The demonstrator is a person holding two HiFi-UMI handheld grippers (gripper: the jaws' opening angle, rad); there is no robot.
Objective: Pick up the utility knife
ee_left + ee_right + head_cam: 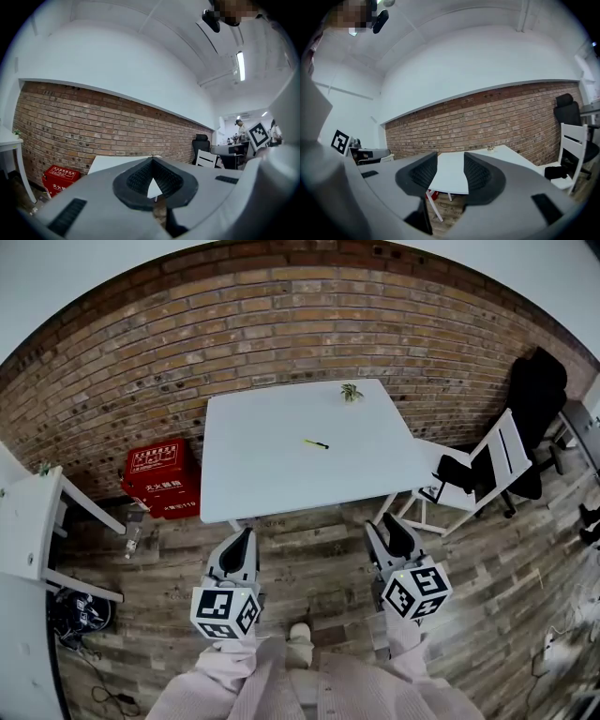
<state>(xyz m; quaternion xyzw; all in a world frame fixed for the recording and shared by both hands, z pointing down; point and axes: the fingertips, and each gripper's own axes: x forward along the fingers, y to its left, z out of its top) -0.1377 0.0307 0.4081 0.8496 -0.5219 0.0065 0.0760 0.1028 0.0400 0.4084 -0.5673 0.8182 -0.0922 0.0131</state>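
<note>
The utility knife (316,443) lies mid-worktop (253,486), well beyond both grippers. The left gripper (151,160) has its fingers (136,178) pinched together; the right gripper (450,161) is slightly apart and empty. I'd step closer, spread the right wide, and straddle the handle.

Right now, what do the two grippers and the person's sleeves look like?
Both the left gripper and the right gripper have light grey bodies, with black ribbed pads on the inside of the jaws. Each carries a white cube printed with black square markers. The sleeves are pale pink. No cables show.
</note>
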